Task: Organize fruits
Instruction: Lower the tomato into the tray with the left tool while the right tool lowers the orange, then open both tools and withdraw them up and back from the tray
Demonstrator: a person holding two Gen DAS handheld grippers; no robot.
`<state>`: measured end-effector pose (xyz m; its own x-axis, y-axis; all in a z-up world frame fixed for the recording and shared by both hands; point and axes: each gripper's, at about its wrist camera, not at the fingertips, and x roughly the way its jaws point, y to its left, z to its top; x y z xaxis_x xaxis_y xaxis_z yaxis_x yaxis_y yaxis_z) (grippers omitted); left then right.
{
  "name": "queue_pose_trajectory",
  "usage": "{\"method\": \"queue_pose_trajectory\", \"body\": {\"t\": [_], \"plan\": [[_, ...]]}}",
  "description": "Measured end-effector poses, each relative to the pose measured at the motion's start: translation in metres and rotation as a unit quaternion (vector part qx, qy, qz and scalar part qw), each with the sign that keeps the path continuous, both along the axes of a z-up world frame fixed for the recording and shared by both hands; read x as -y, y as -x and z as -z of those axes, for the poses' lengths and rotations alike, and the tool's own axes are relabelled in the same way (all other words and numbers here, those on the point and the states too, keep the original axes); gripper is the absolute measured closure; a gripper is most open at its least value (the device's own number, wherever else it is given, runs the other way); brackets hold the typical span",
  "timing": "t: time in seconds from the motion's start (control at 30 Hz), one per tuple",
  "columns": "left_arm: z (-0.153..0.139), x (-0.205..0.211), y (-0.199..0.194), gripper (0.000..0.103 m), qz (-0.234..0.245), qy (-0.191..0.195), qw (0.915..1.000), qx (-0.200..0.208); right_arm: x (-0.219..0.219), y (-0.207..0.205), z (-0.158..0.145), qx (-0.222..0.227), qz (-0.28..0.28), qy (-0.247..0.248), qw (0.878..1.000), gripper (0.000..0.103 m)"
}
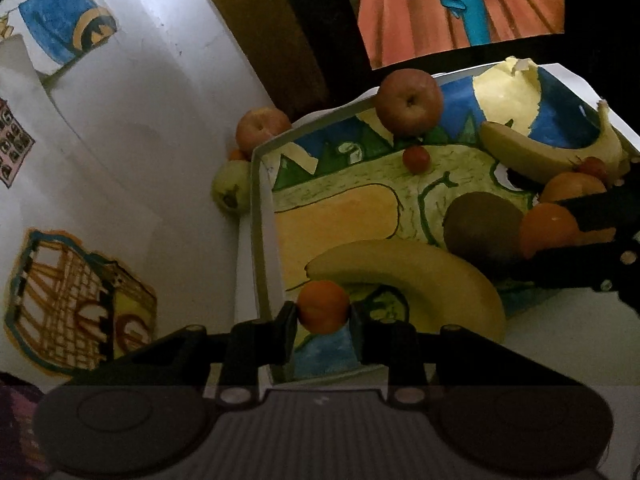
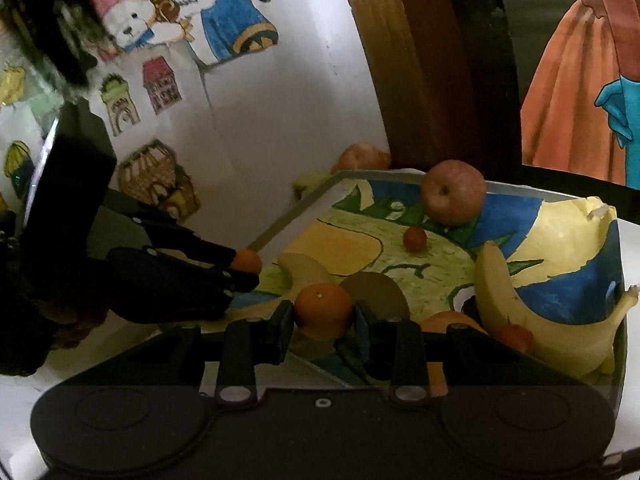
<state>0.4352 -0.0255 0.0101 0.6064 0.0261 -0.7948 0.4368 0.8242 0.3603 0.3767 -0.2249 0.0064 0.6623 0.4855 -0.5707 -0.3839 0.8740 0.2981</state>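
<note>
The left hand-held gripper [image 1: 323,314] is clamped on a small orange [image 1: 323,307] above the painted tray [image 1: 256,216]; the right hand-held gripper [image 2: 324,320] seemingly pinches another orange [image 2: 324,310] – contact is dim. Lower each gently beside the banana [image 1: 420,276] – release only once rested.

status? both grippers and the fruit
Left gripper shut on small orange. Right gripper shut on orange. Both over tray; banana close alongside.

Home w/ kids' wall drawings [image 2: 188,12]
</note>
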Motion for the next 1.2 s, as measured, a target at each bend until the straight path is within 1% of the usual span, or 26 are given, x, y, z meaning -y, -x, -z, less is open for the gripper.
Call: {"method": "queue_pose_trajectory", "body": {"t": [0.17,0.5,0.67,0.8,0.83,0.87,0.93,0.97,1.0,1.03,1.1,1.17,1.2], "plan": [[0.003,0.000,-0.004,0.072,-0.011,0.005,0.9999,0.009,-0.008,-0.003,0.007,-0.003,0.008,0.017,1.000,0.068],[0.007,-0.004,-0.006,0.072,-0.033,0.017,0.9990,0.023,-0.013,-0.003,0.016,0.000,0.013,0.033,0.999,0.068],[0.010,-0.005,-0.004,0.071,-0.042,0.023,0.9981,0.039,-0.015,0.002,0.019,0.025,0.009,0.038,0.999,0.066],[0.013,-0.010,-0.003,0.071,-0.058,0.044,0.9960,0.053,-0.017,0.009,0.023,0.060,0.006,0.049,0.997,0.066],[0.014,-0.011,-0.002,0.069,-0.063,0.052,0.9950,0.058,-0.017,0.011,0.024,0.068,0.006,0.051,0.996,0.066],[0.014,-0.013,0.000,0.067,-0.070,0.058,0.9937,0.065,-0.017,0.013,0.026,0.075,0.006,0.052,0.996,0.063],[0.014,-0.017,0.007,0.052,-0.090,0.068,0.9896,0.090,-0.015,0.019,0.027,0.098,0.009,0.052,0.994,0.055],[0.013,-0.019,0.011,0.046,-0.098,0.074,0.9870,0.104,-0.014,0.024,0.027,0.111,0.011,0.051,0.992,0.050],[0.011,-0.021,0.016,0.029,-0.104,0.082,0.9841,0.118,-0.014,0.029,0.027,0.125,0.012,0.050,0.991,0.044],[0.009,-0.024,0.024,0.014,-0.110,0.091,0.9800,0.139,-0.013,0.032,0.026,0.134,0.013,0.049,0.990,0.042],[0.006,-0.024,0.040,0.009,-0.124,0.088,0.9708,0.186,-0.013,0.042,0.026,0.157,0.012,0.050,0.986,0.034],[0.005,-0.024,0.054,0.009,-0.129,0.074,0.9638,0.221,-0.014,0.053,0.024,0.180,0.013,0.052,0.982,0.027],[0.004,-0.025,0.062,0.007,-0.138,0.075,0.9586,0.238,-0.013,0.059,0.023,0.190,0.014,0.051,0.980,0.025]]}}
